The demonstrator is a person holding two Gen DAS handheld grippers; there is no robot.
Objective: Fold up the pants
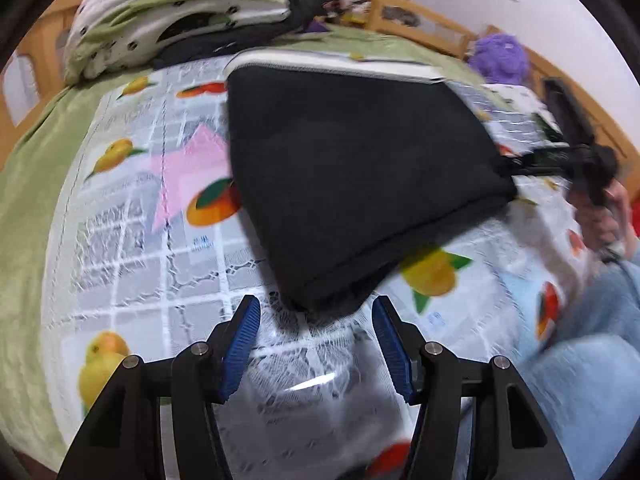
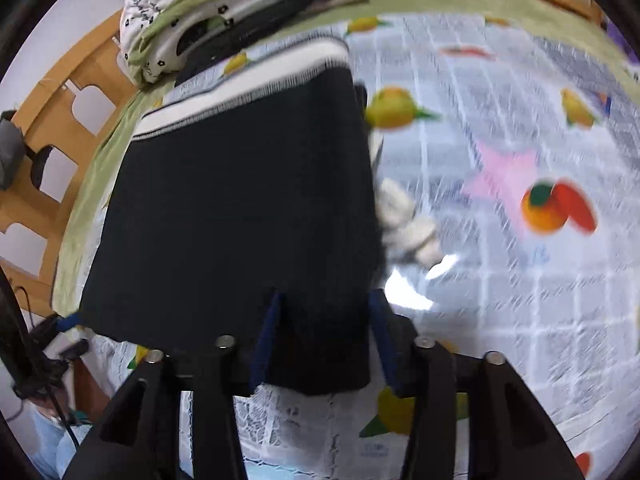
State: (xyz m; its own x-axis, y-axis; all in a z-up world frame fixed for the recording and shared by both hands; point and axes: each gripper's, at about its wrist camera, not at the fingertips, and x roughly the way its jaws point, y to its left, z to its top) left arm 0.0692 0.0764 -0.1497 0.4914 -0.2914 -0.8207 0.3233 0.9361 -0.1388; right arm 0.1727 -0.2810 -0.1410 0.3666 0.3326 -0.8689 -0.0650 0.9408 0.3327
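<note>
Left gripper (image 1: 316,320) hangs with its blue pads spread and nothing between them, tips just short of the near corner of the pants (image 1: 352,184). Right gripper (image 2: 324,340) straddles the near edge of the same pants (image 2: 240,208); dark cloth lies between its blue pads, but whether the pads press on it I cannot tell. Pants are black, folded into a compact block, white-banded waist at the far end, lying on the fruit-print cloth (image 1: 140,240) that covers the bed. White drawstring (image 2: 404,216) trails out from the block's side in the right wrist view. In the left wrist view the right gripper shows at the pants' far right corner, a hand (image 1: 604,216) on its handle. Beyond: green sheet (image 1: 28,184), folded quilt (image 1: 168,16), wooden bed rail (image 2: 52,128), purple plush toy (image 1: 500,56). Both views motion-blurred.
</note>
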